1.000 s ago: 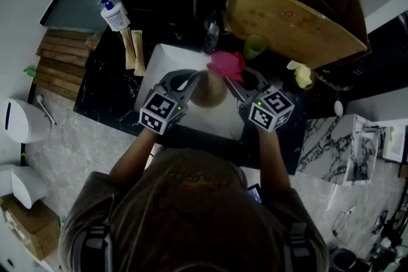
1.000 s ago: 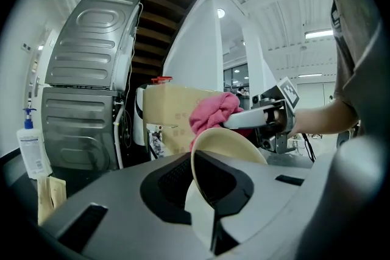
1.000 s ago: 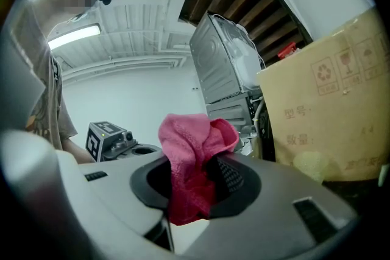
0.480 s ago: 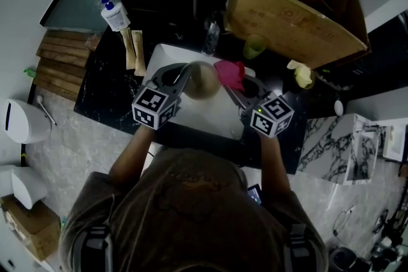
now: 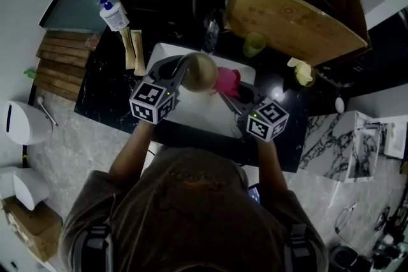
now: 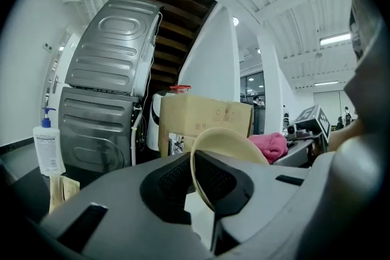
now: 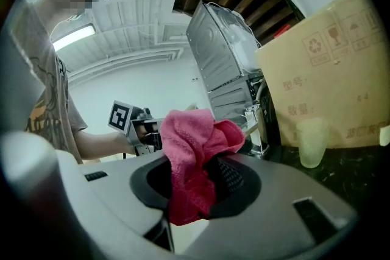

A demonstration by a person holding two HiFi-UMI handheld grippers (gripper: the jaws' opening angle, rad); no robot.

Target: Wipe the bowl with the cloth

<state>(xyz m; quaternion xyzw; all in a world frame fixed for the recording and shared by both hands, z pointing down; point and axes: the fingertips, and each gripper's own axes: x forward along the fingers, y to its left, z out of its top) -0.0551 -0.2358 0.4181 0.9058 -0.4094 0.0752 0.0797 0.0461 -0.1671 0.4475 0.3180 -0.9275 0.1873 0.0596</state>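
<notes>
We see both forearms reaching forward from the torso over the white basin set in the dark counter, marker cubes up toward the head camera.

Left hand-held gripper angles up and to the right. In its own view the jaws pinch the rim of the beige bowl, which is held on edge above the basin with its body bulging to the right.

Right hand-held gripper angles up and to the left, mirroring the left one. In its own view the jaws are clamped on the pink cloth, which is bunched above them with a tail hanging below.

In the head view the bowl sits at the basin's far edge, with the cloth right against its right side. They look to be touching, but we can't confirm contact.

Hard to read:
- The cloth covers the right jaw tips.
- The left jaws cover the bowl's lower rim. We see only its outside from above, and in the left gripper view just a slice of cloth past the bowl.
- The person's head and shoulders block the near counter edge.

Around: cardboard box at the back, green cup in front of it, pump bottle far left.
</notes>
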